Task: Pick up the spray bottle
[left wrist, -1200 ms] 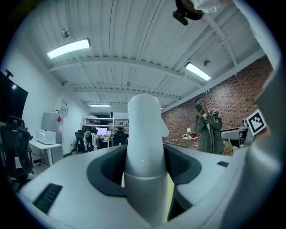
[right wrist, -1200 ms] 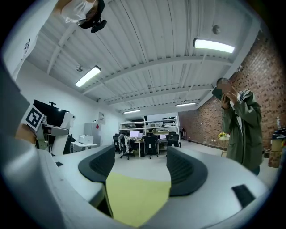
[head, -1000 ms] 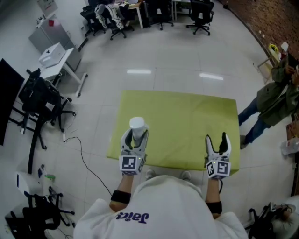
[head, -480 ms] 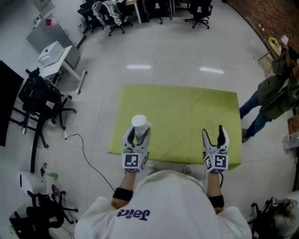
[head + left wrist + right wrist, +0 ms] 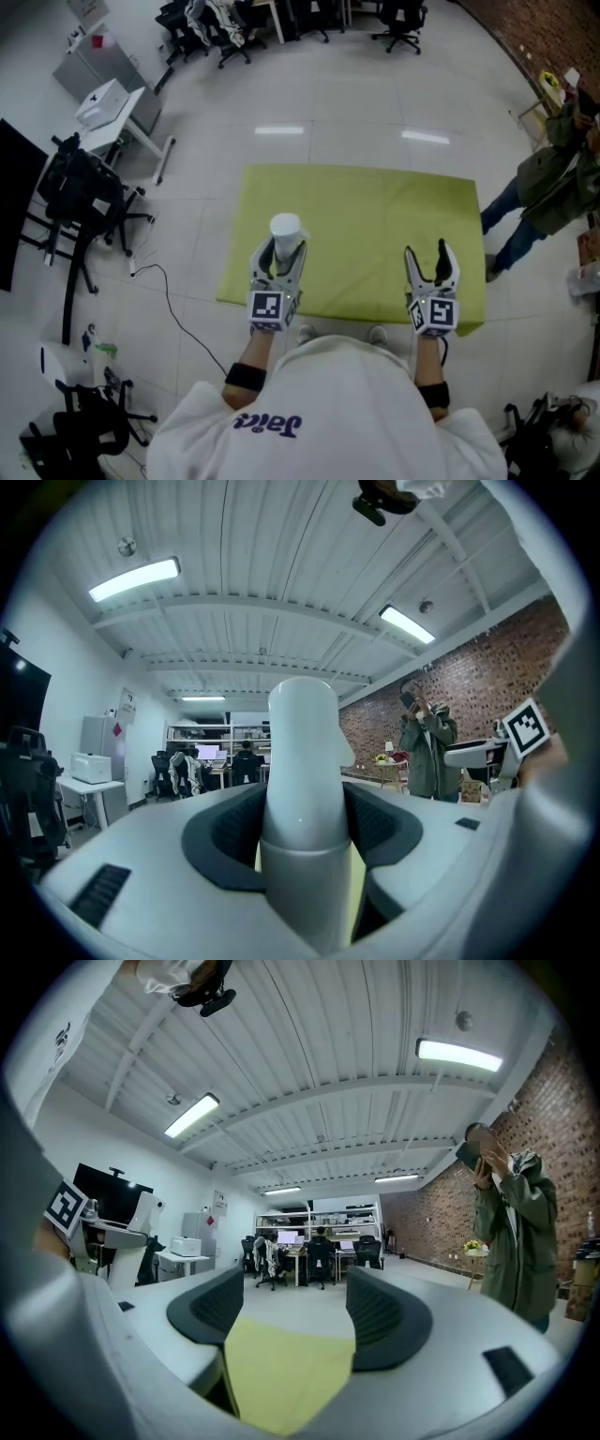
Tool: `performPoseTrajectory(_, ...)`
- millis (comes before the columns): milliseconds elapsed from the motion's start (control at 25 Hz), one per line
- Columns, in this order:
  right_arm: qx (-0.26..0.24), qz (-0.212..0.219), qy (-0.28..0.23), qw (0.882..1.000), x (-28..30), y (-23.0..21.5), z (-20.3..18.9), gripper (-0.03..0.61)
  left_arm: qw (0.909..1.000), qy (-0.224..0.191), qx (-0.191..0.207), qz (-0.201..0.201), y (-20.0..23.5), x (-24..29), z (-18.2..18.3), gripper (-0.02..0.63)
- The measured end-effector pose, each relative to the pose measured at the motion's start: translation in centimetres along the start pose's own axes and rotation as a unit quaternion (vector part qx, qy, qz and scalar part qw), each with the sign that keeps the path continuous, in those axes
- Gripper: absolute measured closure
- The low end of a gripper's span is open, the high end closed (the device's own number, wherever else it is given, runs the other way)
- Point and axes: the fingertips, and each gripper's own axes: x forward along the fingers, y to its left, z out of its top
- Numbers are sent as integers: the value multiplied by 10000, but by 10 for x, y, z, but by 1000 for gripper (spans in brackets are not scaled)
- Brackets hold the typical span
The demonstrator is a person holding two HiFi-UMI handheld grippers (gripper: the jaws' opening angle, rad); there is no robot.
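A white spray bottle (image 5: 285, 231) stands upright between the jaws of my left gripper (image 5: 280, 255), over the near left part of the yellow-green table (image 5: 375, 234). In the left gripper view the bottle's neck (image 5: 302, 761) fills the gap, and both dark pads (image 5: 230, 832) press on its sides. My right gripper (image 5: 431, 267) hovers at the table's near right edge, jaws apart. Nothing lies between its pads (image 5: 211, 1309), only the yellow-green tabletop (image 5: 281, 1372) beyond.
A person in a green coat (image 5: 553, 178) stands just past the table's right side. Office chairs (image 5: 84, 202) and a small white desk (image 5: 112, 108) sit to the left, with a cable (image 5: 173, 314) on the floor. More chairs and desks (image 5: 234, 23) line the far wall.
Both grippers keep their places and the bottle stays in the left jaws. The head view has shifted slightly, so the table sits a little higher in the picture.
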Motion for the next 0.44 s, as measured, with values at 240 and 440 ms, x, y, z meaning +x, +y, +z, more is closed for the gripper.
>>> performPoseTrajectory(240,51,16,34,10000,-2,-1,-2,233,9998,130,-123,-32,-6,1,-3,351)
performPoseTrajectory(440,49,60,-7,10000,0,5,1,233,9995,207,-222,-72,-9,-1,-5,351)
